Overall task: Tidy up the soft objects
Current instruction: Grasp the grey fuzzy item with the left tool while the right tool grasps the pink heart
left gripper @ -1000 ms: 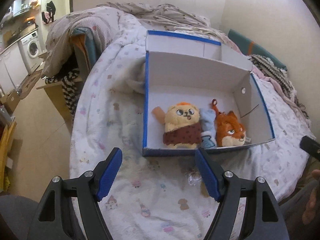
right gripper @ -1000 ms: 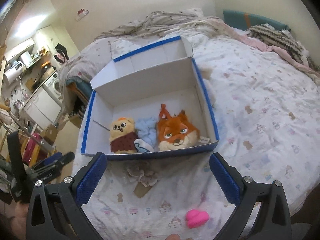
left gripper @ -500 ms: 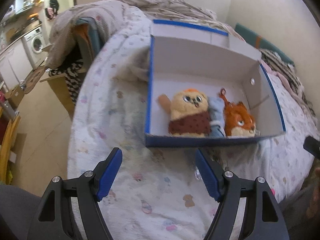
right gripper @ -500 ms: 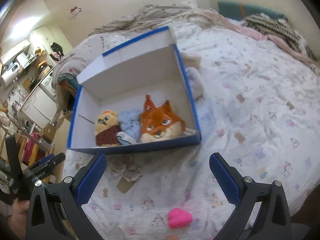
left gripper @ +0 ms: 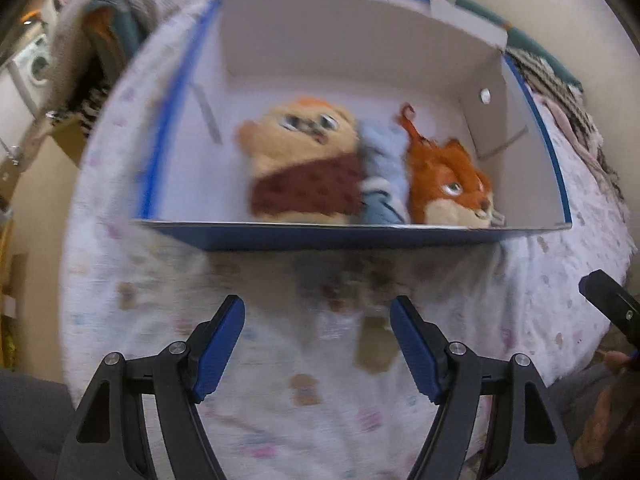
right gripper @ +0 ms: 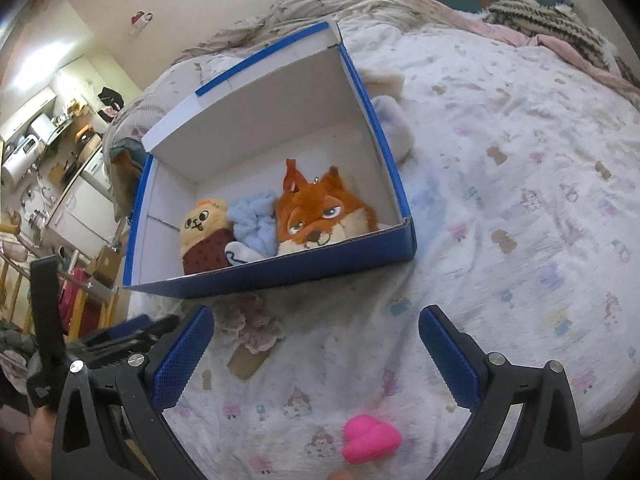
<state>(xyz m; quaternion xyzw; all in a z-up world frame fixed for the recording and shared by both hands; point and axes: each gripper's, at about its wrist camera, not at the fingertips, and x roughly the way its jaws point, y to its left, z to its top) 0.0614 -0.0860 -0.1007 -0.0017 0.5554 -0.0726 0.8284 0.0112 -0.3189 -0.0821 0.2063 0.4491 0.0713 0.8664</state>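
Note:
A blue-edged white cardboard box (left gripper: 360,236) (right gripper: 288,272) sits on the bed. Inside lie a tan plush with a brown tunic (left gripper: 304,164) (right gripper: 204,236), a light blue soft piece (left gripper: 382,172) (right gripper: 256,224) and an orange fox plush (left gripper: 448,184) (right gripper: 320,212). A lacy beige scrunchie with a card tag (right gripper: 252,328) (left gripper: 372,344) lies on the sheet just before the box. A pink heart-shaped soft object (right gripper: 370,438) lies near the right gripper. My left gripper (left gripper: 316,344) is open and empty. My right gripper (right gripper: 316,352) is open and empty above the sheet.
The bed has a patterned white quilt (right gripper: 520,200). A pale plush (right gripper: 394,128) lies beside the box's right wall. Rumpled blankets (right gripper: 320,4) pile at the bed's far end. The bed edge and a kitchen area (right gripper: 60,152) lie to the left.
The left gripper has moved closer to the box, which now fills its view. The right gripper has shifted right; the box sits further left in its view. Both stay open.

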